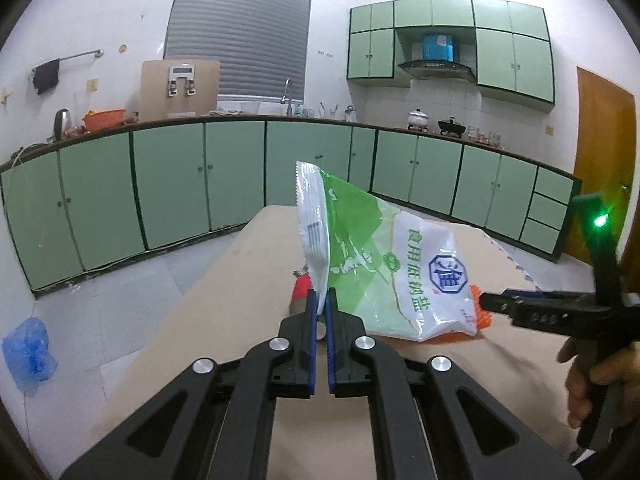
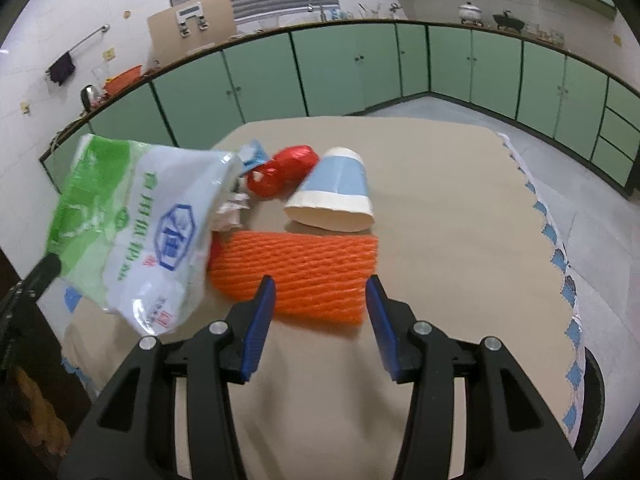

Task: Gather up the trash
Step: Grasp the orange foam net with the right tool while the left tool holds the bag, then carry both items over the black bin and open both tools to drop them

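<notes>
My left gripper (image 1: 321, 300) is shut on the edge of a green and white plastic salt bag (image 1: 376, 256) and holds it up above the table. The bag also shows in the right wrist view (image 2: 132, 224), at the left, with the left gripper's tip (image 2: 44, 270) under it. My right gripper (image 2: 320, 292) is open and empty, just above the near edge of an orange foam net (image 2: 296, 276). Behind the net lie a blue and white paper cup (image 2: 334, 196) on its side, a red foil wrapper (image 2: 282, 170) and crumpled white paper (image 2: 230, 212).
The trash lies on a table under a tan cloth (image 2: 440, 208) with a blue-patterned edge at the right. Green kitchen cabinets (image 1: 168, 184) run along the far walls. A blue plastic bag (image 1: 28, 348) lies on the floor at the left.
</notes>
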Tool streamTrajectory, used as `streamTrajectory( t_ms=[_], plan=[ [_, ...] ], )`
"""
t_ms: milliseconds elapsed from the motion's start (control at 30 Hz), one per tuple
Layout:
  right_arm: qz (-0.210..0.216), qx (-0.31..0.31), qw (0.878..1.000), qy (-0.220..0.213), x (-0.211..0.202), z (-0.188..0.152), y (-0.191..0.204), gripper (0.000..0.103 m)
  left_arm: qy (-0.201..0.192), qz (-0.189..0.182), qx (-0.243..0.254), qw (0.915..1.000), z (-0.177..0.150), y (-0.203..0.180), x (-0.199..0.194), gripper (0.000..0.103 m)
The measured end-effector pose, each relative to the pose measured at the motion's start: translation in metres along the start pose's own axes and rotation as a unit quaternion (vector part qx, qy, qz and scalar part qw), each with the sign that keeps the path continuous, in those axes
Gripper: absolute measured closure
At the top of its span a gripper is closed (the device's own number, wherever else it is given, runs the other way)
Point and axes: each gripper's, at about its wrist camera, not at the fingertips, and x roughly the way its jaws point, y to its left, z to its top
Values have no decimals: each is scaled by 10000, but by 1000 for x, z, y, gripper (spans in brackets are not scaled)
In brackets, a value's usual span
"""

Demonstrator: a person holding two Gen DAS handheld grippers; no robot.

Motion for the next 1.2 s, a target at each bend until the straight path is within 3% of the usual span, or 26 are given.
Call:
streamTrajectory(
  t_ms=[233,267,300,333,400,467,833,1200],
  plan=[
    [4,126,9994,329,37,-6,-3,52,69,-48,16,10000,-6,1,14,99],
    [57,136,9991,399,42,-7,-3,56,82,-43,21,10000,-6,1,15,99],
    [91,118,9989,447,45,-7,-2,68,108,-39,18,9999,-7,1,16,99],
    [94,93,9990,421,45,-7,-2,70,131,-36,13,9999,-8,2,17,99],
    [206,14,9989,412,43,-6,0,90,162,-26,10,9999,-8,3,19,99],
    [221,-65,9992,329,35,-6,2,92,159,-24,-11,9999,-7,4,17,99],
    [301,19,9995,-61,-36,-3,-9,93,92,-107,2,9999,2,-8,2,99],
    [-24,281,9984,-494,-113,-14,-49,93,43,-347,167,9992,16,-46,-8,99]
  ],
)
